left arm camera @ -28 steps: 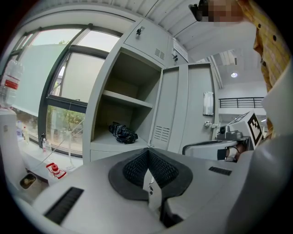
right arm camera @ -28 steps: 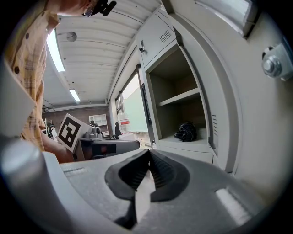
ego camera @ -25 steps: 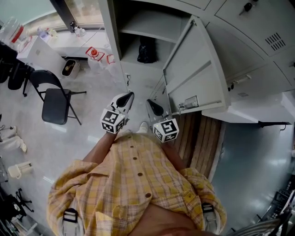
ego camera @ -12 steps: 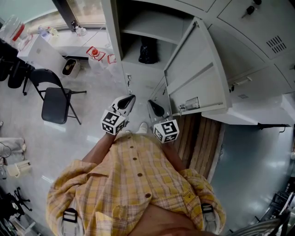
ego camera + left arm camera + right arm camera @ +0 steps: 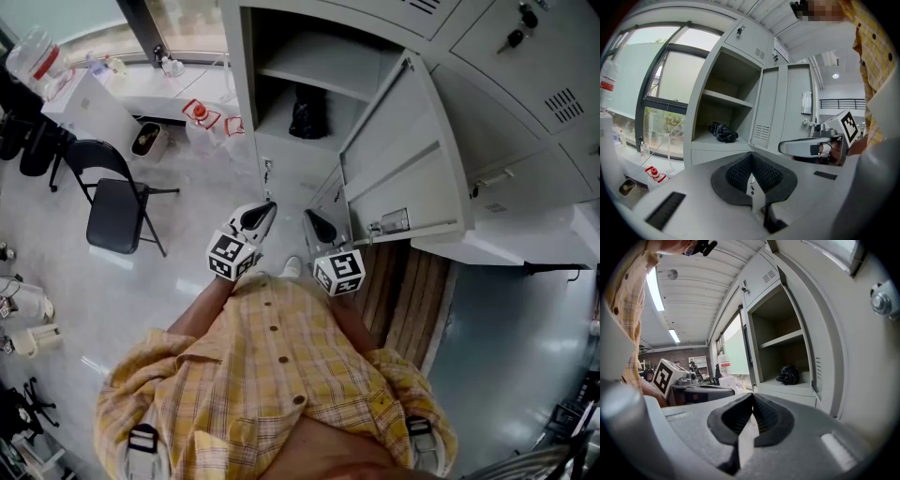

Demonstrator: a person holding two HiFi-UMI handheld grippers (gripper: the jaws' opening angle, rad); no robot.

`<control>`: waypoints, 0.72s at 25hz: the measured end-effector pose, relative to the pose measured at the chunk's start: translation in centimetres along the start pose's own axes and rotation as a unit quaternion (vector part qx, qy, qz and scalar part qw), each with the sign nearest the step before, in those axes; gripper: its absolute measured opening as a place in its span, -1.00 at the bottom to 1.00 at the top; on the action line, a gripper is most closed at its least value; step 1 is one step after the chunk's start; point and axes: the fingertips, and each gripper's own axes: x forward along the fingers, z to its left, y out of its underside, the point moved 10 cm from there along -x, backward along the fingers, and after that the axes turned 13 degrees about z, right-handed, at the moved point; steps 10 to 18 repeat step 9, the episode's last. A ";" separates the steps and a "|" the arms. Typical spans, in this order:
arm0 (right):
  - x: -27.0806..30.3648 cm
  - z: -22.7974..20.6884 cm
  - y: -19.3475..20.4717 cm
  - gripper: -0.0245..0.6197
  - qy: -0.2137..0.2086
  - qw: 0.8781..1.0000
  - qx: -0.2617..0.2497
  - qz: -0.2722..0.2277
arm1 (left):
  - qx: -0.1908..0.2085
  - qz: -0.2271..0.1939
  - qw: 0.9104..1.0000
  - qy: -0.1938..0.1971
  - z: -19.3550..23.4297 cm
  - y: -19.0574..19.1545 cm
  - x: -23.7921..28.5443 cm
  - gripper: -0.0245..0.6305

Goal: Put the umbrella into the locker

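Both tools are empty. The left gripper (image 5: 262, 211) has its jaws pressed together with nothing between them, and so does the right gripper (image 5: 312, 217). They hang side by side in front of the person's chest, pointing at the locker (image 5: 246, 84).

The door (image 5: 403, 159) stands wide open just beside the right gripper. That is the likeliest trouble: a careless swing to that side would knock it, and it could bang against the neighbouring lockers or bounce back. If shutting it comes next, closed jaws can only push. A shove near the hinge would move it little, and a hard one at the free edge could make it slam and rebound.

The umbrella (image 5: 308, 117) lies inside, on the floor of the compartment under the shelf (image 5: 314, 73), well back from the front edge. It is black, folded short and loosely bunched, a crumpled glossy bundle lying on its side. Set that far back, it seems unlikely to catch the door.
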 end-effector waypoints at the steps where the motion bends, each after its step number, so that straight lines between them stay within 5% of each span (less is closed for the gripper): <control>1: 0.0 0.0 0.0 -0.93 0.000 1.000 0.000 0.000 | 0.002 0.000 1.000 0.000 0.0 0.0 0.0 -0.92; 18: 0.1 0.2 -0.1 -0.93 0.002 1.000 0.001 -0.003 | -0.007 -0.004 1.000 -0.016 0.2 -1.2 -0.9 -0.92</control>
